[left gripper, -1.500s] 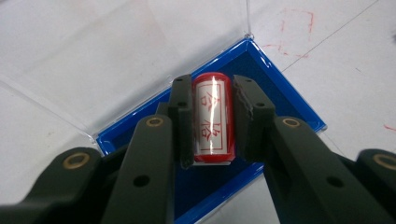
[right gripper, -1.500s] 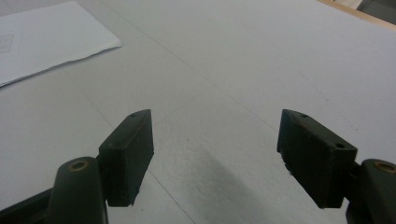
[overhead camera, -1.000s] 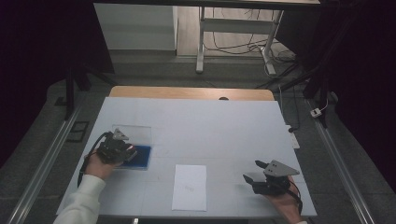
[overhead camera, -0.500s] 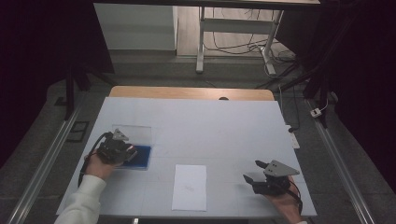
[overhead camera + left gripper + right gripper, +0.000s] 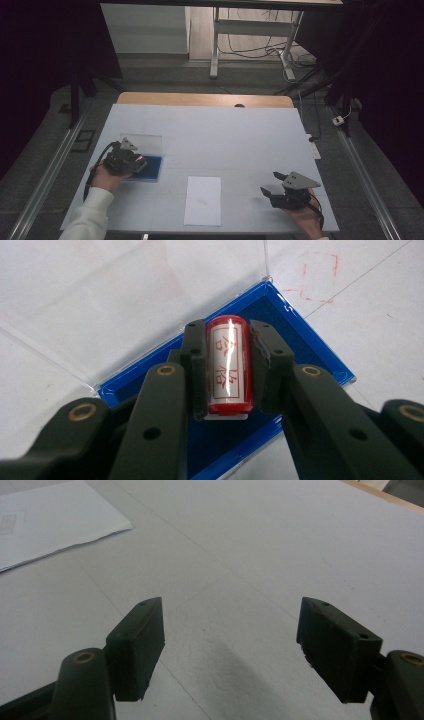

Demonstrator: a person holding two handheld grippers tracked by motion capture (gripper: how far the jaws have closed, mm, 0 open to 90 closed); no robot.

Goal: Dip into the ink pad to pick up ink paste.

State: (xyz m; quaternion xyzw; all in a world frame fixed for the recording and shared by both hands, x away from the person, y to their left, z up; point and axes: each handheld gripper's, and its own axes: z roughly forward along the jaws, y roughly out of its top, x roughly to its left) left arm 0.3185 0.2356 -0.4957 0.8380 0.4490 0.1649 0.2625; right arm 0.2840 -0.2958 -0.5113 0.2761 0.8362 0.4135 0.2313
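Clamping a red stamp (image 5: 227, 365), the left gripper (image 5: 136, 162) sits over the blue tray (image 5: 152, 167) of an open case near the table's left edge, its jaws closed snugly on the stamp's two long sides. Seen in the left gripper view, the stamp lies between the black pads, its cylinder running along the jaws, above the tray's dark blue lining. It is glossy red with a white label bearing red characters, and a band of light glints down its length. The tray's clear lid (image 5: 141, 142) lies folded open on the far side, flat on the table (image 5: 240, 135), and faint red stamp marks (image 5: 312, 275) show on the white surface just past the tray's corner.

A white sheet of paper (image 5: 203, 200) lies near the table's front edge, between the two hands, well apart from the tray. The right gripper (image 5: 273, 183) rests near the front right corner, jaws spread wide with nothing between them, bare tabletop under them. Broad bare surface stretches from the paper to the wooden strip (image 5: 205, 99) along the far edge, and the middle of the table is unobstructed.
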